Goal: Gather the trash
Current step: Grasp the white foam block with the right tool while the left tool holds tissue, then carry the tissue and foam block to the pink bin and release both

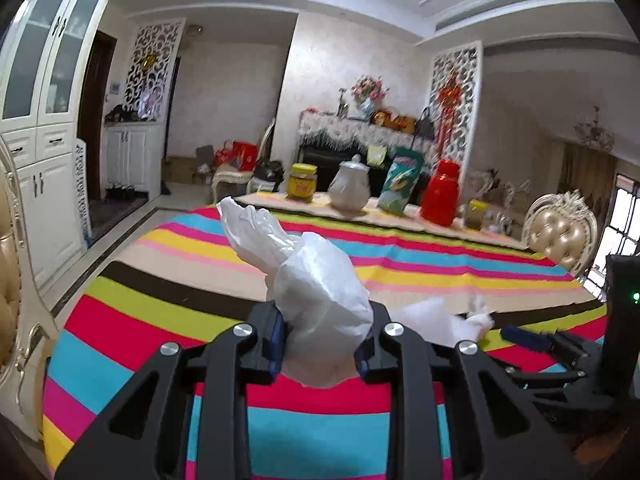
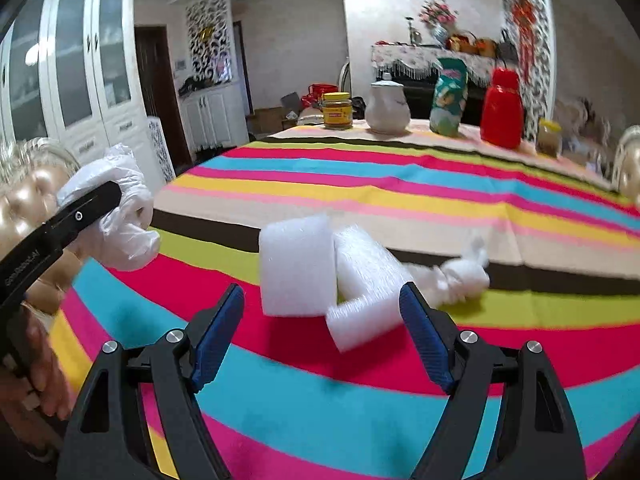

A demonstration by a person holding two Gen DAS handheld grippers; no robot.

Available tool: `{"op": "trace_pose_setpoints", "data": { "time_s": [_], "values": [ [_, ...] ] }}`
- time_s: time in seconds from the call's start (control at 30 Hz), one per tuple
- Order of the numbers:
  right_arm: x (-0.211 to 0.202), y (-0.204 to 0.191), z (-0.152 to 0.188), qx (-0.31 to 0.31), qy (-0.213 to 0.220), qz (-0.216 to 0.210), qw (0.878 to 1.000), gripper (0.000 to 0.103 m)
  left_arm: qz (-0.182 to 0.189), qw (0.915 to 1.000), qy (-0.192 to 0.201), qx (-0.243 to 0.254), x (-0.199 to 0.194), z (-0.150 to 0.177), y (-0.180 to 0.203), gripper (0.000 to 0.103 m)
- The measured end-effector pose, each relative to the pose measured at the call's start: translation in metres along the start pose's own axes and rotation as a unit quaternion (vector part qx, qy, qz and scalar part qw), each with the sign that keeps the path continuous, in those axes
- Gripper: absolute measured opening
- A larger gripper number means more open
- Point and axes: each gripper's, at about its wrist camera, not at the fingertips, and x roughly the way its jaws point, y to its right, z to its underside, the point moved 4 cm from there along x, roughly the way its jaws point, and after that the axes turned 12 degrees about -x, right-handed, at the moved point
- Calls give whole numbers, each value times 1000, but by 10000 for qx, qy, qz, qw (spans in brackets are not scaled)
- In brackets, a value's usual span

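The tablecloth (image 2: 400, 184) runs in bold stripes of red, turquoise, magenta, yellow, lime, pink, beige and dark brown. On it lie white foam pieces (image 2: 312, 276), while the crumpled plastic bag (image 1: 320, 300) is translucent white between black gripper arms with blue pads (image 2: 218, 332). At the far edge stand a yellow-lidded jar (image 1: 303, 182), a white teapot (image 1: 349, 188), a green patterned pouch (image 1: 401, 186) and a red flask (image 1: 440, 192).

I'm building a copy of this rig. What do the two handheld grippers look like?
Both match. The left gripper and right gripper have black plastic frames with triangular cutouts, round silver bolts at the joints, and ribbed blue pads on the fingers. A green light glows on the right one's black body.
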Motion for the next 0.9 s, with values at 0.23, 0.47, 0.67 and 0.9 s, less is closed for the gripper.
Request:
{"op": "trace_pose_setpoints", "data": {
  "time_s": [0.23,0.47,0.67,0.9],
  "values": [
    [35,-4,-28,203,26,-212,9996,76,-101,9999,-78,-84,4,3,-8,27],
    [51,-16,-25,162,-137,-391,9990,49,-286,9995,36,-97,8,2,-9,27],
    [-5,-17,-20,107,391,-496,9979,49,-229,9997,30,-80,8,4,-9,27],
    [-71,-7,-3,-26,674,14,9977,49,232,9995,104,192,-3,10,9,27]
  ]
}}
